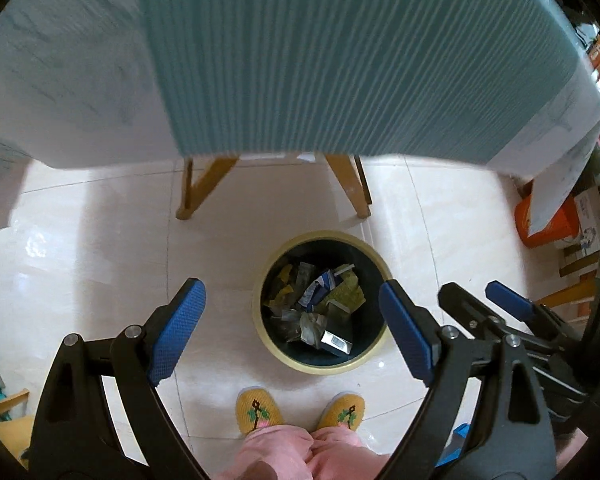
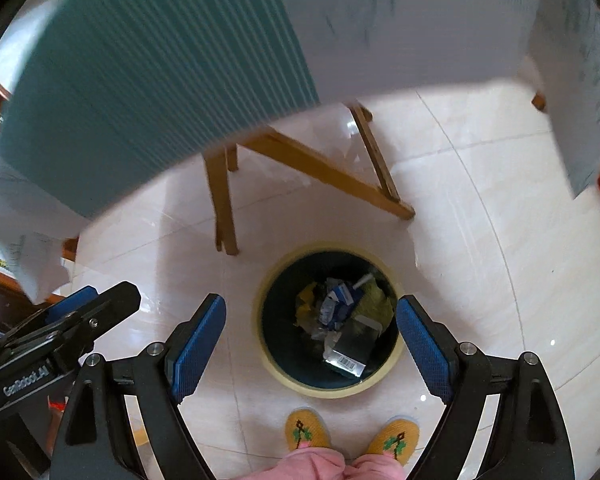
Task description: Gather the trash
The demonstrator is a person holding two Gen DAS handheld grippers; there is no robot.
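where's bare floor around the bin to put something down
Bare tile lies left of the bin, out to the left tongs, and right of it in the right wrist view, past the right tongs. It is tight behind, by the wooden legs, and in front at the slippers. The bin holds wrappers.

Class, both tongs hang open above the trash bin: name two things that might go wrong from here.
1. The left tongs and right tongs are both open and empty high above the bin, so anything dropped from this height might miss the rim and land on the floor.
2. The slippers stand right beside the bin; a step forward might tip it and spill the wrappers.
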